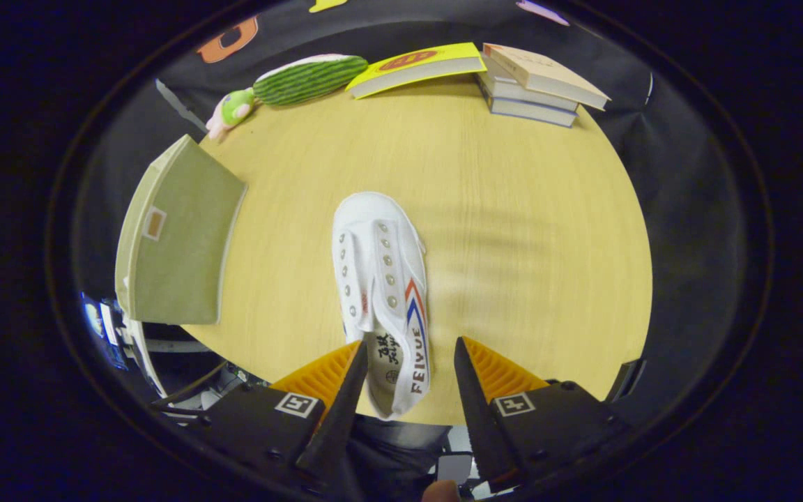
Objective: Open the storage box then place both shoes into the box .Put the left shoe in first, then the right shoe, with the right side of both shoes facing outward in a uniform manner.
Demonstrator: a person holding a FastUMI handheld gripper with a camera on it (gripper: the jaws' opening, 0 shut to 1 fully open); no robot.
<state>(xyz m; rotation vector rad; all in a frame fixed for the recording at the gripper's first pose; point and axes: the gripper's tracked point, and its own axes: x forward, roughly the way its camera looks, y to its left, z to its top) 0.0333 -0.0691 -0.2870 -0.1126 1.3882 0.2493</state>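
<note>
A white canvas shoe (382,293) with red and blue stripes on its side lies on the round wooden table (513,230), toe pointing away from me. Its heel end reaches between my fingers. My gripper (408,345) is open, with the left finger close beside the heel and the right finger a gap away from it. An olive-green storage box (178,240) with its lid closed stands left of the shoe, near the table's left edge.
Beyond the shoe, at the table's far side, lie a green striped plush toy (300,80), a yellow book (419,66) and a stack of books (537,84). The table's near edge runs just under my fingers.
</note>
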